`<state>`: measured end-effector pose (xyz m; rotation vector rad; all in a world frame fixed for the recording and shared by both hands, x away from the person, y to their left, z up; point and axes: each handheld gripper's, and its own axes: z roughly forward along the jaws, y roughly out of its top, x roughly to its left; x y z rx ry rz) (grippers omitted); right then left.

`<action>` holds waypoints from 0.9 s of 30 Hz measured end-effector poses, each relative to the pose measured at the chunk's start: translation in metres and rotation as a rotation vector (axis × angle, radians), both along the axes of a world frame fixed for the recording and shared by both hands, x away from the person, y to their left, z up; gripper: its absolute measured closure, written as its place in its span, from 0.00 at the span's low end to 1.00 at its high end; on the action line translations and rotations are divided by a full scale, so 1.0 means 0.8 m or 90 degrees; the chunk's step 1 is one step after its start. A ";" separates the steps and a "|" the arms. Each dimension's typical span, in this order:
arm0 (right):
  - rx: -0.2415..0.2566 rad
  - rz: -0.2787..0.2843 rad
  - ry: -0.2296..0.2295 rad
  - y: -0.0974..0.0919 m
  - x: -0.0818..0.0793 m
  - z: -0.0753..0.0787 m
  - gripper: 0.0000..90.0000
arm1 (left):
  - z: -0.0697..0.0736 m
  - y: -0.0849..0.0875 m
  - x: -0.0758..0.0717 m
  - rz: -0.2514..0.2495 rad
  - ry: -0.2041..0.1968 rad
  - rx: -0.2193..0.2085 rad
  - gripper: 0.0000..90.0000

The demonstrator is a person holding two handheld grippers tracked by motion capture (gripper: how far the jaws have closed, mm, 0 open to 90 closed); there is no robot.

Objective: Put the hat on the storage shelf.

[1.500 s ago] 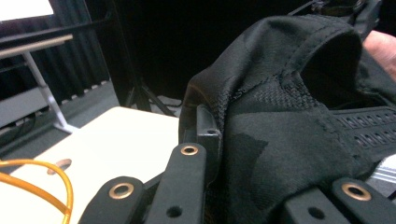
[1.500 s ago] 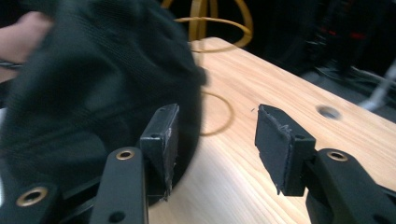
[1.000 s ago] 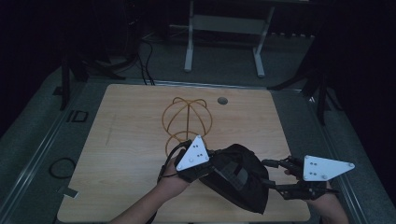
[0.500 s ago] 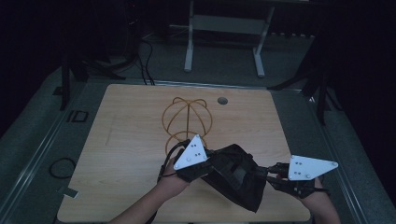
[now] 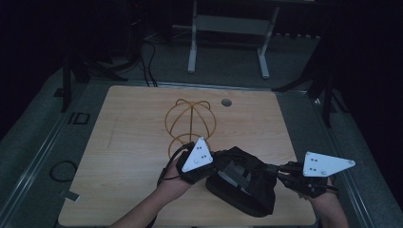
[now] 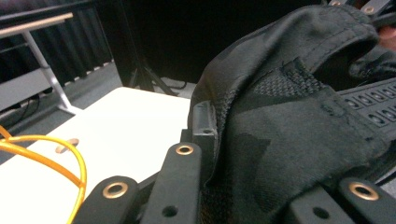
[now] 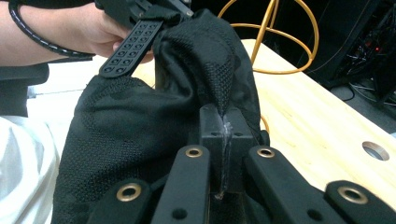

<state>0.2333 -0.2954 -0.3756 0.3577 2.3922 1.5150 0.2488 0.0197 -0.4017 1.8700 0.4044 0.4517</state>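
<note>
Right gripper view: right hand-held gripper [image 7: 223,135] pinches black cap [image 7: 140,121] fabric (high view: both clamp cap).

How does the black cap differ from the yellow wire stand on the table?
The black cap is soft, dark fabric; the yellow wire stand is a thin, open, rigid frame. The cap is pinched by the left tool and right tool; the stand is free, upright, farther back. Both are dome-shaped.

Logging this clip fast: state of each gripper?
Left gripper: closed on the black cap.
Right gripper: jaws just closed, pinching the cap's fabric.
</note>
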 end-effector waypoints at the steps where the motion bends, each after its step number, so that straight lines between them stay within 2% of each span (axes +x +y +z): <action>1: 0.005 -0.002 0.002 -0.001 0.001 0.000 0.99 | -0.001 0.000 0.000 -0.002 0.001 -0.001 0.91; 4: 0.012 -0.005 0.004 -0.004 0.002 0.001 0.99 | -0.002 0.001 0.000 0.001 0.004 0.002 0.83; 6: 0.029 -0.020 0.004 -0.010 0.003 0.005 0.99 | -0.004 0.004 0.000 0.011 0.013 -0.004 0.77; 10: 0.039 -0.053 -0.003 -0.021 0.003 0.011 0.99 | -0.008 0.013 0.002 0.030 0.024 -0.014 0.67; 14: 0.062 -0.118 -0.005 -0.036 0.007 0.018 0.99 | -0.014 0.018 0.002 0.036 0.031 -0.009 0.56; 15: 0.062 -0.118 -0.005 -0.036 0.007 0.018 0.99 | -0.019 0.022 0.002 0.040 0.037 -0.005 0.56; 16: 0.069 -0.148 -0.004 -0.042 0.010 0.021 0.99 | -0.021 0.023 0.002 0.043 0.038 -0.003 0.55; 18: 0.080 -0.177 0.000 -0.048 0.014 0.025 0.99 | -0.028 0.028 0.003 0.053 0.044 0.000 0.46; 20: 0.087 -0.211 -0.003 -0.052 0.018 0.028 0.99 | -0.035 0.034 0.002 0.061 0.048 -0.004 0.45; 23: 0.095 -0.238 -0.005 -0.055 0.025 0.032 0.99 | -0.045 0.044 0.002 0.077 0.059 -0.008 0.35; 27: 0.087 -0.271 -0.017 -0.052 0.037 0.039 0.99 | -0.058 0.053 0.004 0.098 0.077 -0.001 0.18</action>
